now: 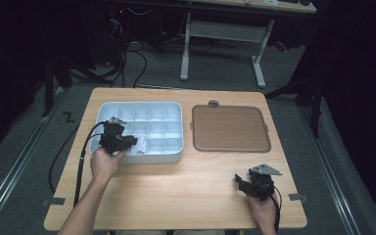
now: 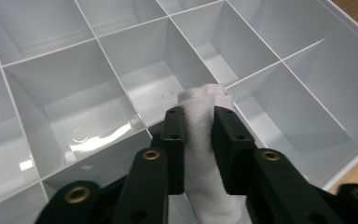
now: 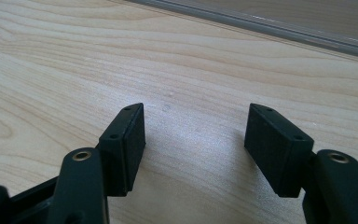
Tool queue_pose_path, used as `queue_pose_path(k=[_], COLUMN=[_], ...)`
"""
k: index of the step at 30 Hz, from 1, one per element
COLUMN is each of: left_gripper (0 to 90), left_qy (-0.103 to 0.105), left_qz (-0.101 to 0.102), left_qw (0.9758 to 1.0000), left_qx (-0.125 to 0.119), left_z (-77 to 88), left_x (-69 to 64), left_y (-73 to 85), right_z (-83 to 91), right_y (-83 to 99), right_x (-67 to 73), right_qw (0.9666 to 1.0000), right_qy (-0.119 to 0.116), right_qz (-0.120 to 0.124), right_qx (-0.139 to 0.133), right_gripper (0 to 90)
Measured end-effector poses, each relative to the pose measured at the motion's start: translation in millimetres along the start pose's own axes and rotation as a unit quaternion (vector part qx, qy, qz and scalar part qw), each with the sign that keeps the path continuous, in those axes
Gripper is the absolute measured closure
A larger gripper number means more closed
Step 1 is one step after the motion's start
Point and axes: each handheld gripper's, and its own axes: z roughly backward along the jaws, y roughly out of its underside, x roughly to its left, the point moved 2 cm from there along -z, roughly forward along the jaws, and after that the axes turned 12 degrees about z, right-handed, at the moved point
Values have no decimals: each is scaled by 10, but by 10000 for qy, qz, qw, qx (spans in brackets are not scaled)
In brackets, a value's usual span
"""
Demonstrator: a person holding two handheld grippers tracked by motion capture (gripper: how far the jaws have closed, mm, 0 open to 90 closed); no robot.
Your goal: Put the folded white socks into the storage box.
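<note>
Just now the left tool [image 2: 198,123] pinches a white cloth [image 2: 204,140] over the grey divided tray [image 2: 70,88], while the right tool [image 3: 196,140] rests spread on the table [image 3: 191,70].

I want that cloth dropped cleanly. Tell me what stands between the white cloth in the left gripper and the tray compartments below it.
Nothing visible does. The left gripper is shut on the white cloth, which hangs above the open, bare cells of the pale blue plastic divided tray. Only a thin divider wall lies near it.
</note>
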Motion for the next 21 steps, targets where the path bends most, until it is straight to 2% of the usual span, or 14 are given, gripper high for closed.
queue_pose_path(k=[3,8,21], left_gripper=[848,871,878], left_qy=[-69,-243,-382], left_qz=[-110,-222,-212], left_qw=[9999,9994,9987], left_qx=[42,136,275], left_z=[-27,-93,-166], left_x=[-10,17,52], left_y=[27,82,124], right_z=[0,0,1], right_y=[0,0,0], right_x=[0,0,0], right_qw=[10000,10000,10000], right_qy=[0,-2,2], right_qz=[0,0,0], right_qx=[1,0,2], right_gripper=[387,385,384])
